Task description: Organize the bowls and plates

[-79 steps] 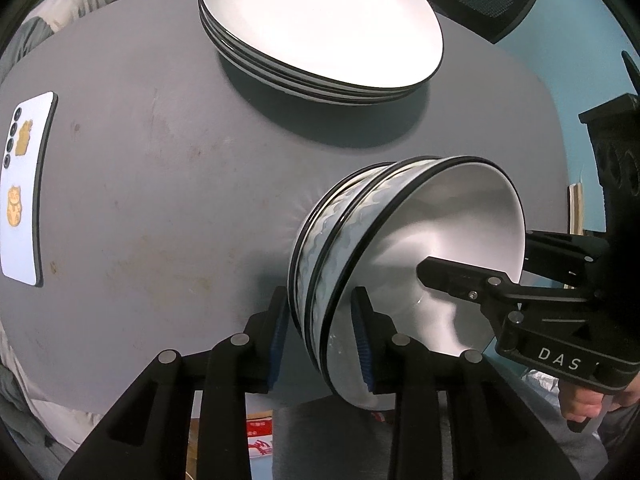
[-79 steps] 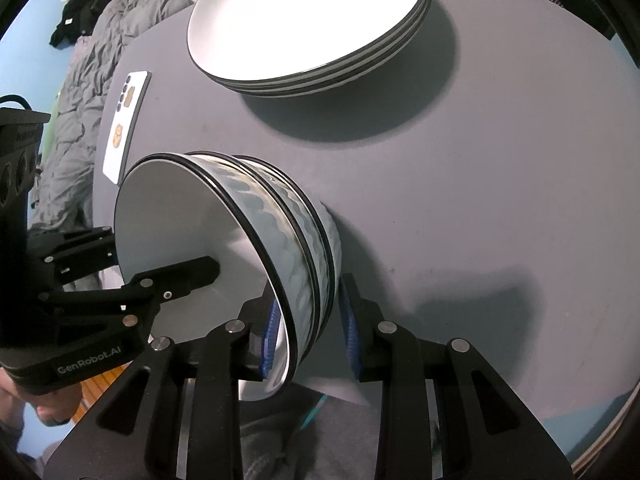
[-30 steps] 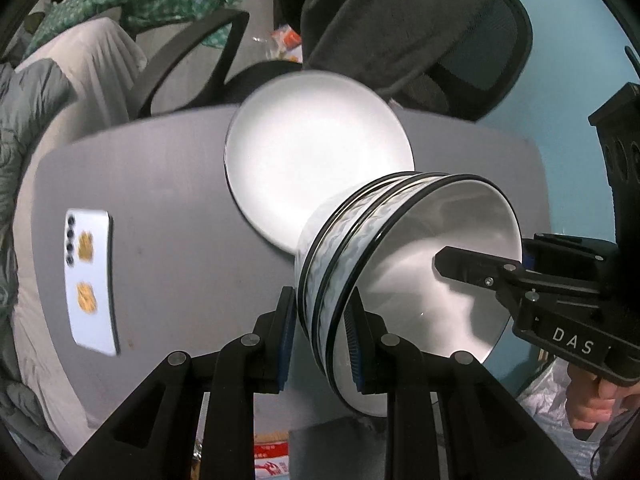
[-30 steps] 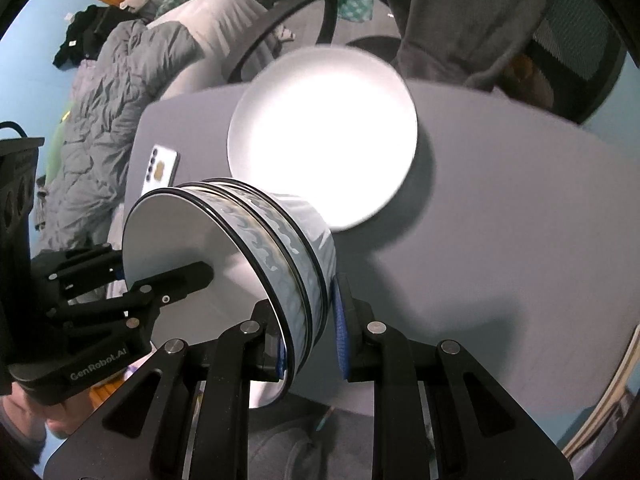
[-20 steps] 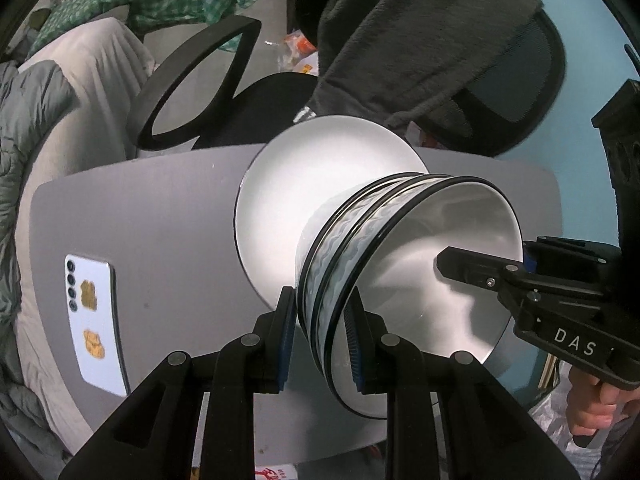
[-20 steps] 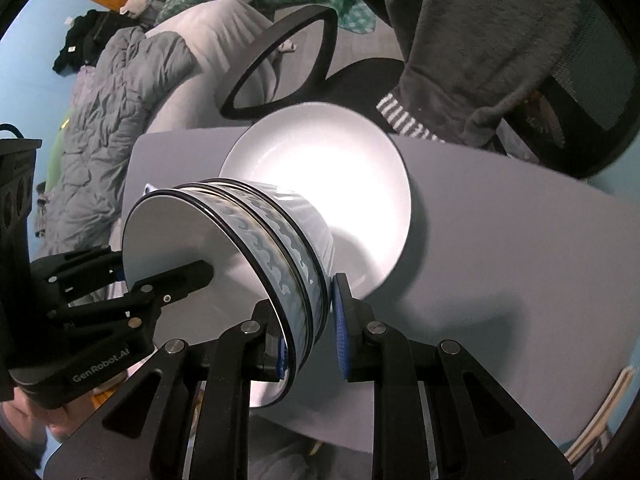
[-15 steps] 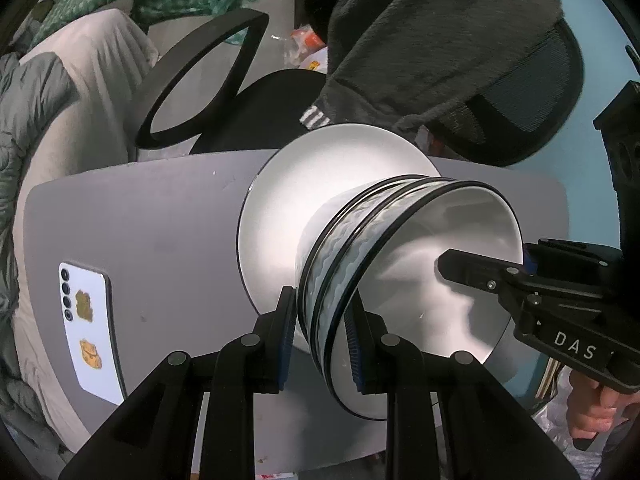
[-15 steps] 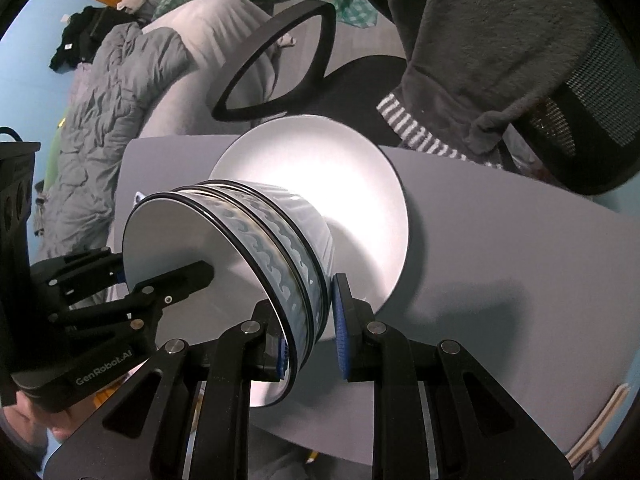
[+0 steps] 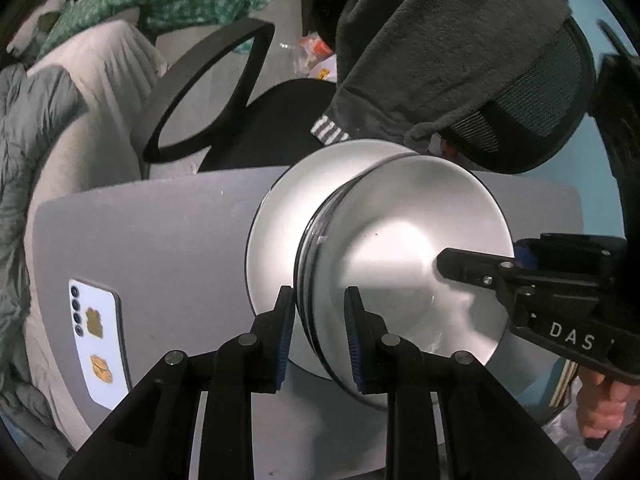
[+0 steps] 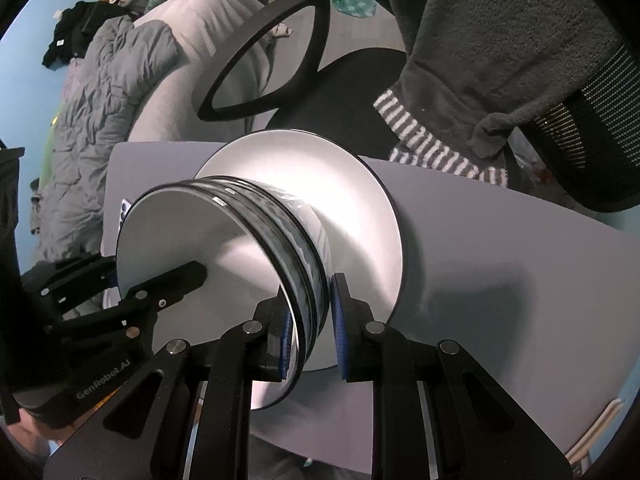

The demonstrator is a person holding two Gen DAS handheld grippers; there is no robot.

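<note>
A stack of white bowls (image 9: pixel 400 264) with black rims is held between both grippers, right over the stack of white plates (image 9: pixel 280 216) on the grey table (image 9: pixel 160 240). My left gripper (image 9: pixel 318 332) is shut on the near rim of the bowls. My right gripper (image 10: pixel 310 328) is shut on the opposite rim of the bowls (image 10: pixel 224 248); the plates (image 10: pixel 352 200) lie behind them. Each gripper shows in the other's view, one finger inside the top bowl. Whether the bowls touch the plates is hidden.
A white phone (image 9: pixel 98 338) lies on the table's left part. A black office chair (image 9: pixel 280 120) with a dark grey garment (image 9: pixel 440 40) over its back stands beyond the table. Grey bedding (image 10: pixel 112 80) lies to the left.
Both grippers carried the bowl stack away from the table's near edge, up and forward, and it now sits over the plate stack. The grip has stayed the same.
</note>
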